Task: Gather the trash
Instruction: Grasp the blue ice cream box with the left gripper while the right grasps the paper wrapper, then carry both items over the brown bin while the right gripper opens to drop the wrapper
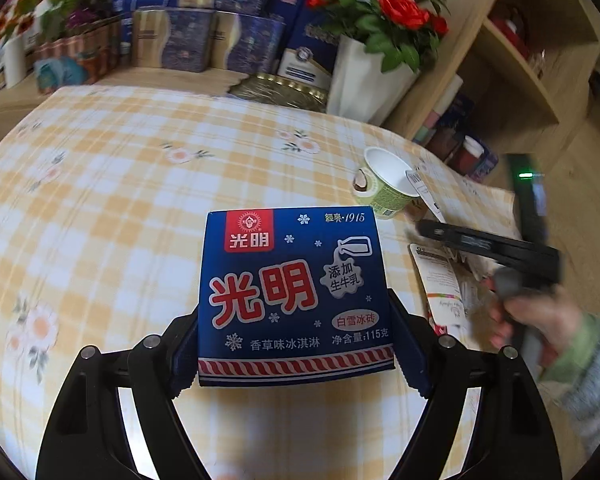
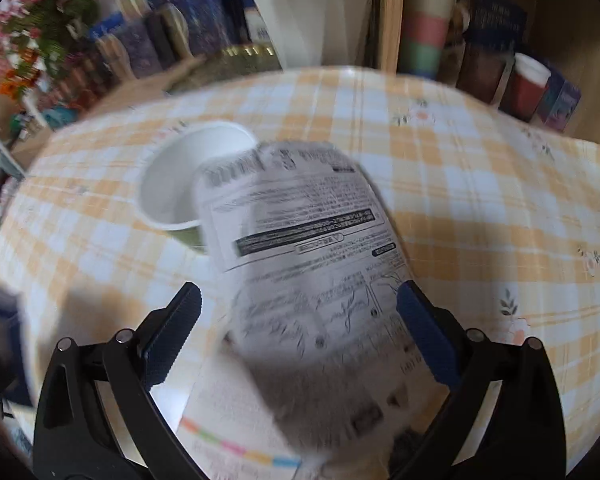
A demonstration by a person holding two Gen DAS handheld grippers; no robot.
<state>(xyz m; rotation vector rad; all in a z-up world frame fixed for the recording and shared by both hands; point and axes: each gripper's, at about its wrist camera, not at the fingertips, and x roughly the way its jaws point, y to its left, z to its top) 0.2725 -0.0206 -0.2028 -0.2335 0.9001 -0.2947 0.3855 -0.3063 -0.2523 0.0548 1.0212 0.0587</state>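
Jaws of the left gripper (image 1: 296, 344) are being kept fairly wide, their blue pads pressed against the two sides of a blue ice-cream carton (image 1: 294, 296), which is being held clear above the checked tablecloth (image 1: 120, 184) with its printed face turned up toward the camera. Jaws of the right gripper (image 2: 300, 316) are being held spread to either side of a white printed packet (image 2: 308, 264); the right pad is lying against the packet's edge while the left pad is standing apart from it, and whether a grip is being made cannot be told through the blur. In the left wrist view the right gripper is being carried by a hand (image 1: 536, 312) in a grey and green sleeve (image 1: 592, 364) near the table's right edge, angled down toward the surface. An empty green paper cup (image 1: 388, 184) is standing upright toward the right edge, partly overlapped by the packet's far end. Along the far edge the surface is being crowded by stacked boxes (image 1: 188, 40), a gold tray (image 1: 280, 90) and a white vase of red roses (image 1: 364, 80), while the middle and left of the cloth are being left open.
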